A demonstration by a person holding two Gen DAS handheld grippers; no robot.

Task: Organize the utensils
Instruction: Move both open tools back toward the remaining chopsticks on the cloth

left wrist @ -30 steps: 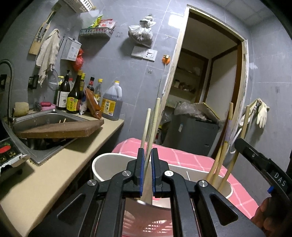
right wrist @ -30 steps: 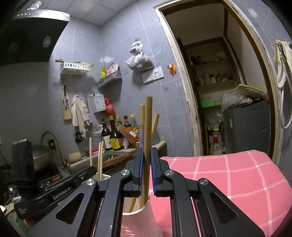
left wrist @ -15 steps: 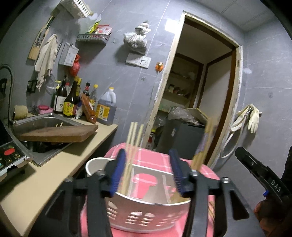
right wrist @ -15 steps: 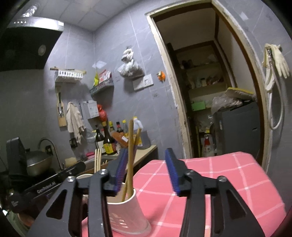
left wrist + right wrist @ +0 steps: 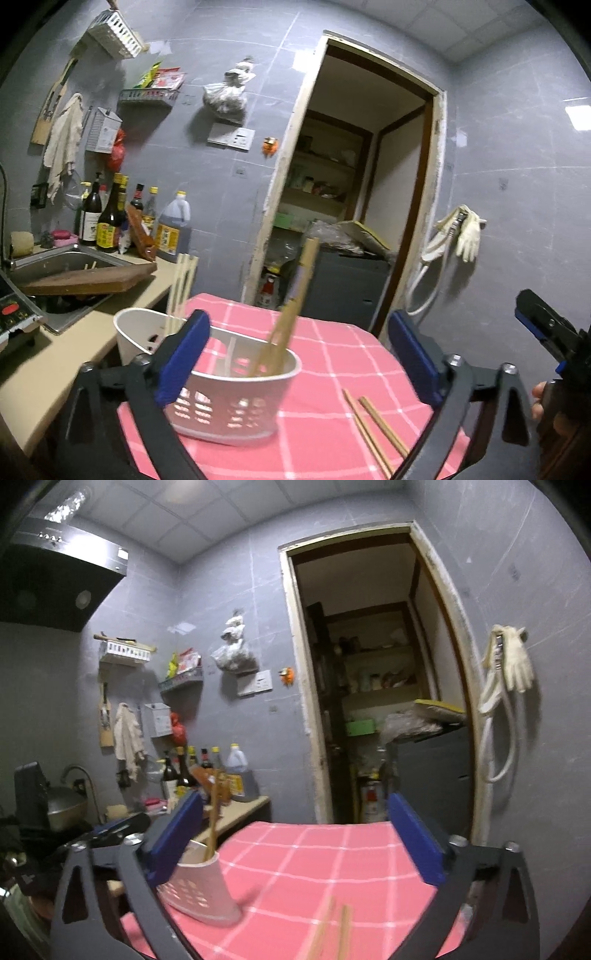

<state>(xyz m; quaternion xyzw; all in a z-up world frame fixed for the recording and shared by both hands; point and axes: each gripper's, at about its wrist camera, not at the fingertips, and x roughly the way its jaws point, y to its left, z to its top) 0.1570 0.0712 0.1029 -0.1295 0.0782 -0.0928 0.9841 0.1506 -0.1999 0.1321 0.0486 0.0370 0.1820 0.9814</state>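
A white perforated utensil holder (image 5: 229, 391) stands on the pink checked tablecloth (image 5: 332, 354). Pale chopsticks (image 5: 181, 284) stick up from its left compartment and darker wooden chopsticks (image 5: 291, 314) lean out of its right one. Two more wooden chopsticks (image 5: 373, 428) lie loose on the cloth to the right. My left gripper (image 5: 299, 354) hangs just in front of the holder, its jaws opening wide with nothing gripped. In the right wrist view my right gripper (image 5: 295, 838) is also opening, empty, with the holder (image 5: 199, 890) at its left finger and the loose chopsticks (image 5: 332, 934) below.
A counter (image 5: 55, 354) with a sink (image 5: 55, 262), a wooden board (image 5: 88, 280) and several bottles (image 5: 110, 218) runs along the left. Behind the table an open doorway (image 5: 351, 206) shows a dark cabinet (image 5: 347, 288). The right gripper's tip (image 5: 543, 325) shows at the right edge.
Both grippers have gone from shut on chopsticks standing in the holder to wide open, and have pulled back and up. The released chopsticks now rest in the holder.
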